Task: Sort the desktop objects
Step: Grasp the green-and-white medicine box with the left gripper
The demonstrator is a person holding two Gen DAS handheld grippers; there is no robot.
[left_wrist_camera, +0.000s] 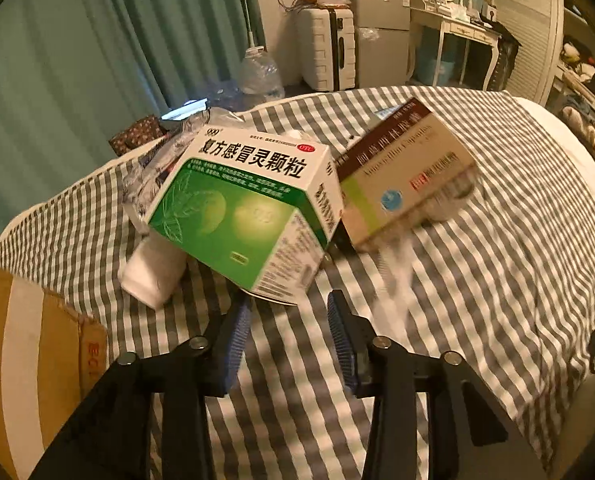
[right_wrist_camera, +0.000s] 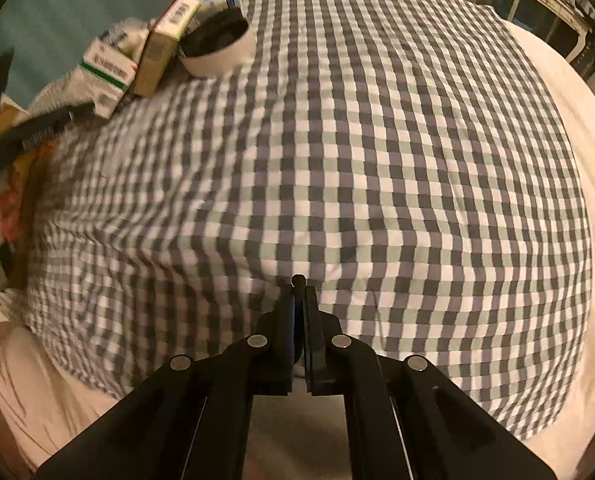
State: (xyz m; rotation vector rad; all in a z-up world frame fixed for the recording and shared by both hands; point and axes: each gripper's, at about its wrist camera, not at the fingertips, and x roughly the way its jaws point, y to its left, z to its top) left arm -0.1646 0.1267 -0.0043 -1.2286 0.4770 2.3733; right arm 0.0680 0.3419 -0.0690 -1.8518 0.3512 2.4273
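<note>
Left wrist view: the left gripper (left_wrist_camera: 289,320) stands half spread, pinching nothing, just below the green box (left_wrist_camera: 249,216) tilted on the checked cloth (left_wrist_camera: 477,280). Light, crushable cardboard, I'd guess; grip its flat sides. The right gripper (right_wrist_camera: 298,292) is pressed together, empty.

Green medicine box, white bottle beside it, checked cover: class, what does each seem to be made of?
Green medicine box: likely glossy printed cardboard, given its sharp folded edges and sheen.
White bottle: probably smooth plastic, opaque and rounded, though blurred.
Checked cover: woven fabric, matte, with soft wrinkles.
</note>
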